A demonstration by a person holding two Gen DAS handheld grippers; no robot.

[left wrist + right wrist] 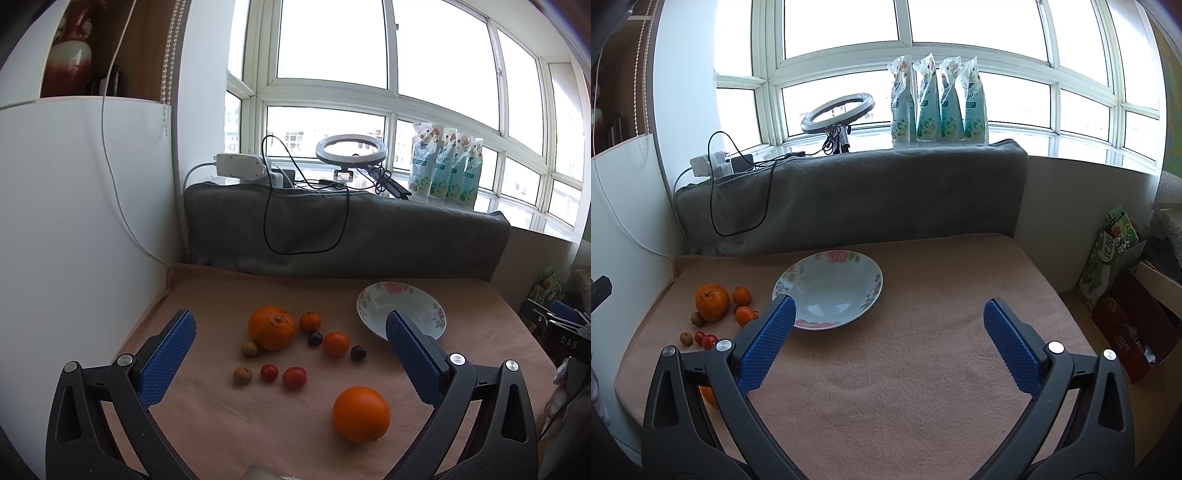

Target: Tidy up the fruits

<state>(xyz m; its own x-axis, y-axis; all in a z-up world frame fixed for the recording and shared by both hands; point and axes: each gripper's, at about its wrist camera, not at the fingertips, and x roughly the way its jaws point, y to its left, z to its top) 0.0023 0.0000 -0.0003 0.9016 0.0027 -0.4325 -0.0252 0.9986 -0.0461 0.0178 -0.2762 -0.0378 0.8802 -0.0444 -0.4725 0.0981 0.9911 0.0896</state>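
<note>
Fruits lie on the pink cloth: a large orange (272, 327), a smooth orange (361, 413) nearest me, two small tangerines (310, 321) (335, 344), two cherry tomatoes (294, 377), two dark cherries (315, 338) and two brown longans (242, 375). A floral plate (376, 302) stands empty at the right; it also shows in the right wrist view (849, 295). My left gripper (290, 325) is open above the fruits, holding nothing. My right gripper (888, 310) is open and empty, right of the plate. The fruits (712, 301) sit at the left there.
A grey blanket (369, 232) covers the ledge behind the table. A ring light (351, 149), cables and a power strip (240, 166) sit on the sill with several detergent pouches (938, 103). A white wall (74, 221) stands left; boxes (1126, 325) stand right.
</note>
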